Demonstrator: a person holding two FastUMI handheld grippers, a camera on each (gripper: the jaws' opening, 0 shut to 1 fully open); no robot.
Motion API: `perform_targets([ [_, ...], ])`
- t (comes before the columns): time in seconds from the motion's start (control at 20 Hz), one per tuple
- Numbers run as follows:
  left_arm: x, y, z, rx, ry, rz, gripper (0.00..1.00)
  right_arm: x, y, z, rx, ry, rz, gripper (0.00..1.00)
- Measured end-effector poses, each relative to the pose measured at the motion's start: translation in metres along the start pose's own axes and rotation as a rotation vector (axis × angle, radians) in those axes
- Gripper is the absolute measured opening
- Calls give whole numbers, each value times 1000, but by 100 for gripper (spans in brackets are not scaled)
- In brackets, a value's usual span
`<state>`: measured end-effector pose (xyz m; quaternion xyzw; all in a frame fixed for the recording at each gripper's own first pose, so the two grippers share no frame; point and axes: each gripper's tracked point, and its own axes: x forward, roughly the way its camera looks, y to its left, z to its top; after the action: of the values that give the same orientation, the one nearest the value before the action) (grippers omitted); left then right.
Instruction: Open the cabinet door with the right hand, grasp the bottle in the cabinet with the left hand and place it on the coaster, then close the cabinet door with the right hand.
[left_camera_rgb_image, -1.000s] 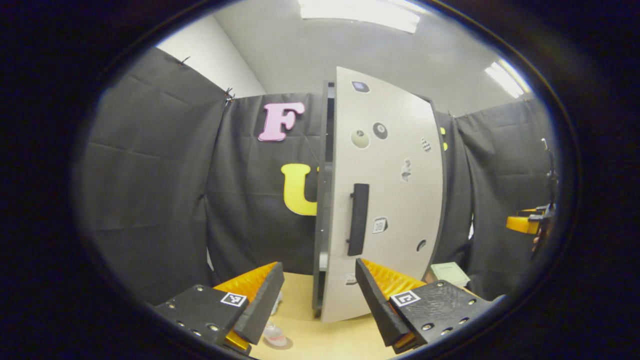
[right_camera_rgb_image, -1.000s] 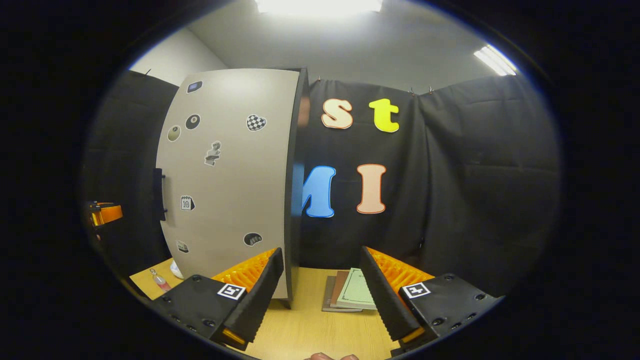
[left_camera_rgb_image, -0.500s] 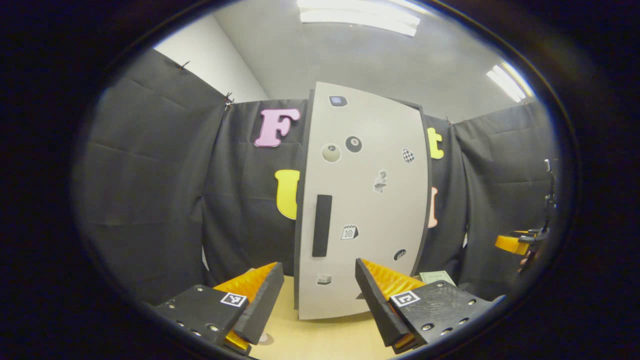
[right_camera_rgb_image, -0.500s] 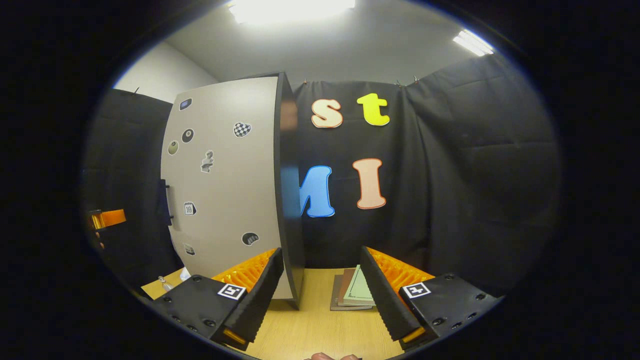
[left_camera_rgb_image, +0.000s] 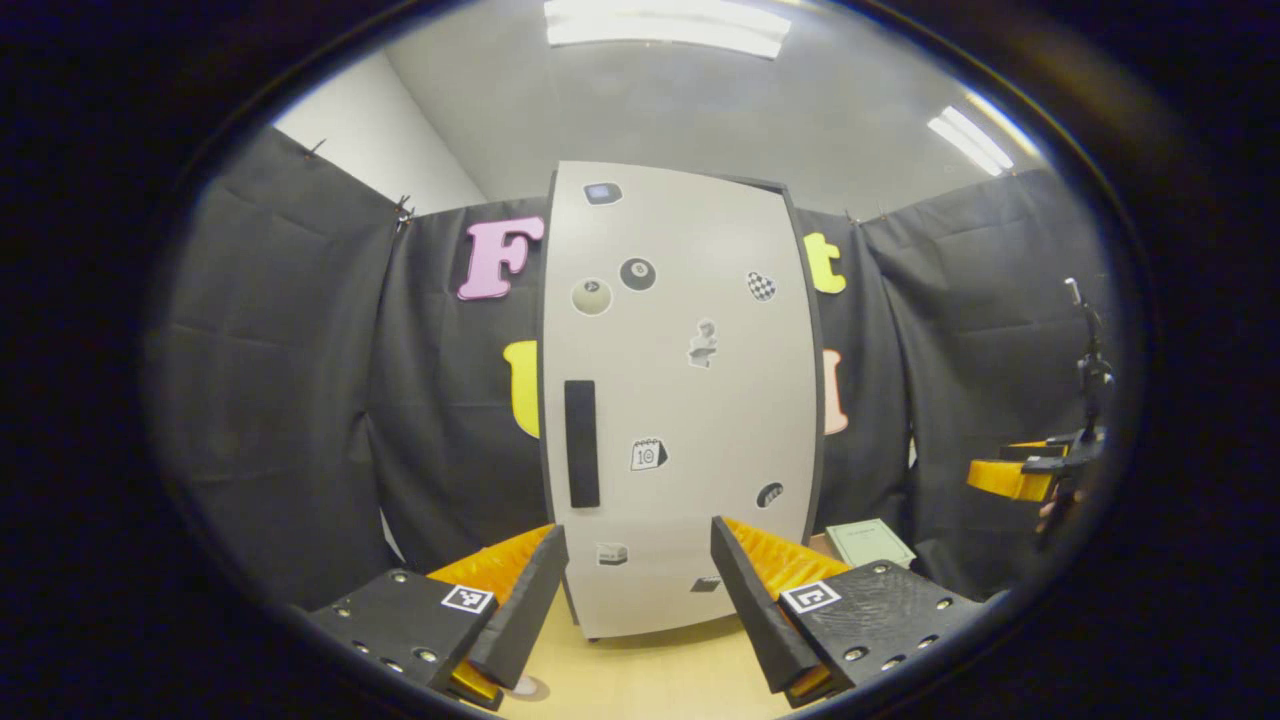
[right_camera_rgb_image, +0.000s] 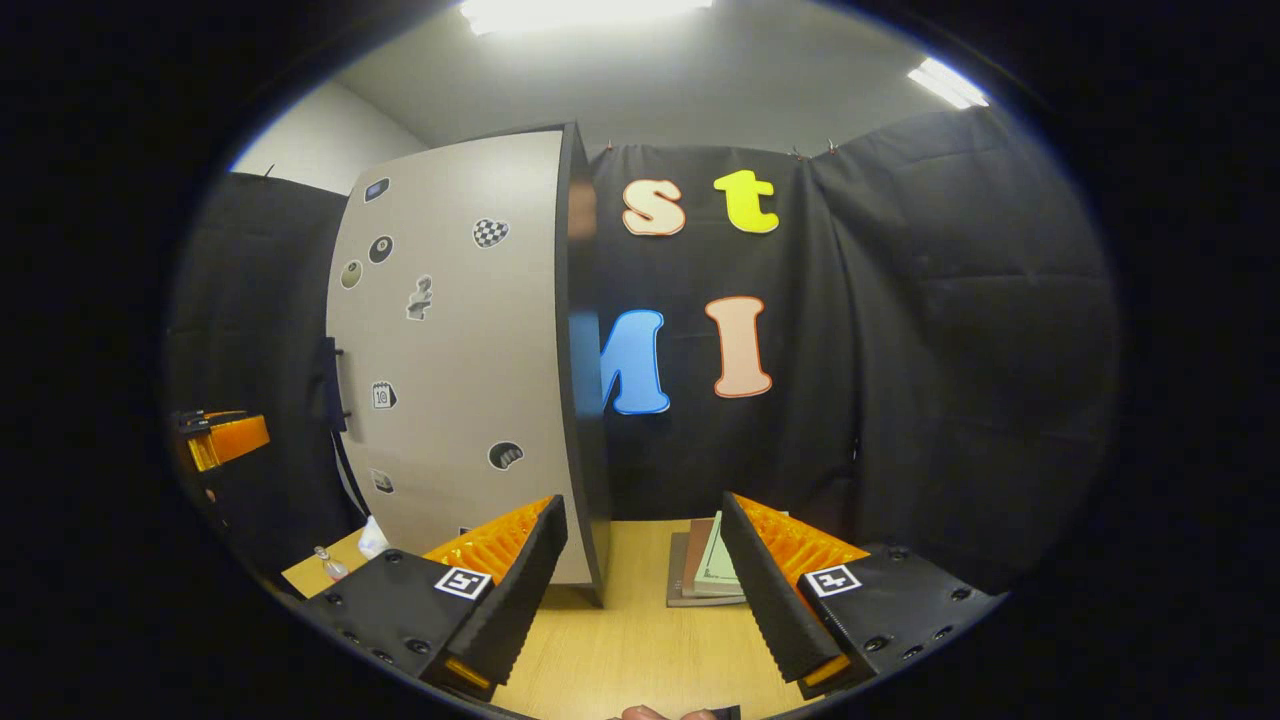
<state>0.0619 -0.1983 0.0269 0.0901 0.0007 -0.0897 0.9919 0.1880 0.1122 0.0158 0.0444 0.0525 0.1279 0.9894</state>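
- The left gripper (left_camera_rgb_image: 638, 600) and the right gripper (right_camera_rgb_image: 645, 590) are held with fingers spread, nothing between them.
- The bottle (right_camera_rgb_image: 328, 566) is seen lying on the table (right_camera_rgb_image: 640, 650) at 8 o'clock.
- The cabinet door (left_camera_rgb_image: 680, 400), ajar a second ago, is now seen shut at 12 o'clock; the closing step is judged done.

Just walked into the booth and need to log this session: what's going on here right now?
A person holds a gripper in each hand, facing a tall cabinet on a wooden table. The cabinet door looks shut, its dark handle untouched. The left gripper and right gripper are both open, holding nothing and off the door. A small bottle stands on the table left of the cabinet. A stack of books lies to its right.
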Motion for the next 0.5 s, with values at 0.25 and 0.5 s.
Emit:
perform_targets([
  [0.25, -1, 27, -10, -9, 20, 19, 87, 0, -17, 4, 14, -13, -114, 98],
  [0.5, 9, 47, -12, -13, 5, 43, 87, -1, -19, 17, 12, -41, -132, 98],
])
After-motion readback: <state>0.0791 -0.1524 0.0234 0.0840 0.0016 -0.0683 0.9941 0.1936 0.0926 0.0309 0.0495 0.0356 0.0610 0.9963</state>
